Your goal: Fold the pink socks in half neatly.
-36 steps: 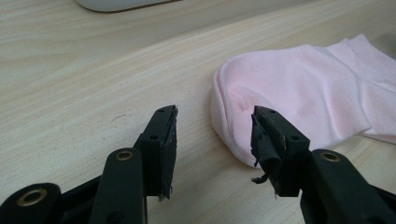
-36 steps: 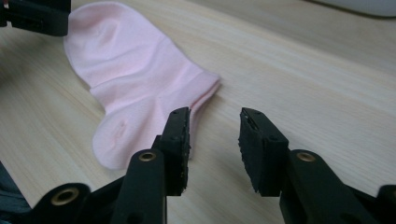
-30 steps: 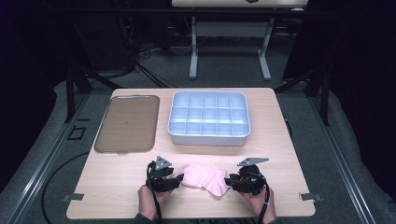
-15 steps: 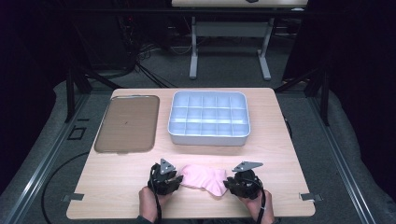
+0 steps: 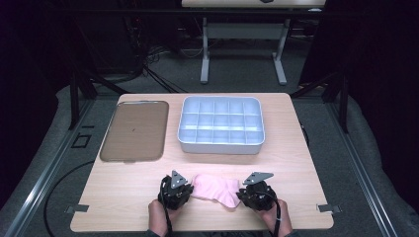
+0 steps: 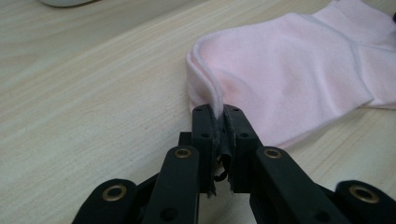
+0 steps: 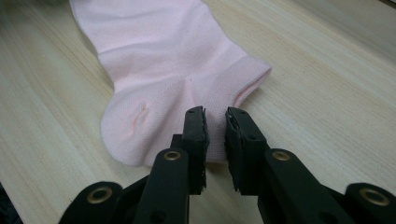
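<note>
Obs.: pink sock [image 5: 215, 190] lies flat on the table [image 5: 123, 197], close to the near edge, directly between my two hands. Its long axis runs left to right across the table, roughly parallel to that edge. The compartment box [image 5: 220, 148] and the brown tray [image 5: 134, 131] sit well apart from it, farther back.

Left gripper [image 6: 217, 114]: jaws have just been closing and are now pressed together on a raised fold at the rounded toe end of the sock [image 6: 289, 84]. The fabric edge stands up between the pads. From these fingers the rest of the sock runs away to my right, toward the other hand.

Right gripper [image 7: 215, 116]: jaws have just been closing too, and a slim gap is left between them. The tips sit at the sock's [image 7: 163, 70] near edge, between the heel bulge and the cuff. I cannot tell whether the pads actually bite the cloth or only straddle it. From here the sock runs away to my left.

Key relation: one hand at each end of the long axis, in the high view left gripper [image 5: 190, 190] touching the toe end and right gripper [image 5: 240, 193] touching the cuff end. Neither hand is nearer, so each owns its own end.

Judgement: any lift or stretch pulls along this axis. The left hold looks sound, so confirm the right grip first, or the cuff end may slip free
</note>
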The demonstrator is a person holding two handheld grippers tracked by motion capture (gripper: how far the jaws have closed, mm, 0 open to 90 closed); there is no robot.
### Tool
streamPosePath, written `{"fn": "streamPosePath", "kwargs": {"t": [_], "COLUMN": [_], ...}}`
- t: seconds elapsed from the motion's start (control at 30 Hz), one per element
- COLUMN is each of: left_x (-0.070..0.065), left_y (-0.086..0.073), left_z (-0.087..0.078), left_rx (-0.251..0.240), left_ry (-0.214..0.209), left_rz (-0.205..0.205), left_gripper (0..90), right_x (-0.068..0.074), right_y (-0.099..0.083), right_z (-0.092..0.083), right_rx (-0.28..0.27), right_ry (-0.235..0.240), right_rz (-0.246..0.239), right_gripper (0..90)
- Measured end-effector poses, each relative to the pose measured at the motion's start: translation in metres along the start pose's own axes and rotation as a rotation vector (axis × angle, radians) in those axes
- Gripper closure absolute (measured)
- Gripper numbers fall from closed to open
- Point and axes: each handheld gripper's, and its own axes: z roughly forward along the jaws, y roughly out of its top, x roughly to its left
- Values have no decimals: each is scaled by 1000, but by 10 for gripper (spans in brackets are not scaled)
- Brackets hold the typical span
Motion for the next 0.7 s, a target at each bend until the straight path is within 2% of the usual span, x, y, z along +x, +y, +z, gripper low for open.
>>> {"fn": "streamPosePath", "kwargs": {"t": [0.07, 0.2, 0.23, 0.3, 0.37, 0.43, 0.47, 0.53, 0.6, 0.63, 0.7], "left_x": [-2, -6, -6, -9, -12, -14, -15, -16, -15, -15, -12], "left_y": [-2, -2, -2, -2, -3, -4, -4, -4, -4, -4, -3], "left_z": [-1, -2, -2, -2, -2, -3, -3, -6, -13, -13, -19], "left_rx": [-4, 7, 7, 11, 9, 7, 2, -19, -61, -61, -96], "left_ry": [-2, -11, -11, -29, -40, -51, -44, -31, -17, -17, -14], "left_rz": [-10, -12, -12, -17, -25, -25, -25, -42, -64, -64, -101], "left_gripper": [843, 844, 844, 841, 835, 813, 778, 614, 495, 452, 420], "right_x": [-2, -9, -12, -16, -20, -22, -23, -25, -28, -28, -29], "right_y": [1, 1, 2, 2, 1, 0, 0, 0, -2, -2, -4], "right_z": [0, 1, 0, -1, -1, -1, -2, -2, -2, -2, -6], "right_rx": [7, -2, 11, 16, 11, -2, 2, -2, -30, -30, -65], "right_ry": [-7, -12, -20, -17, -34, -30, -30, -17, 32, 32, 36], "right_rz": [-12, -3, -15, -18, -14, 2, 3, 29, 54, 54, 89], "right_gripper": [781, 778, 779, 779, 779, 776, 768, 667, 645, 645, 635]}}
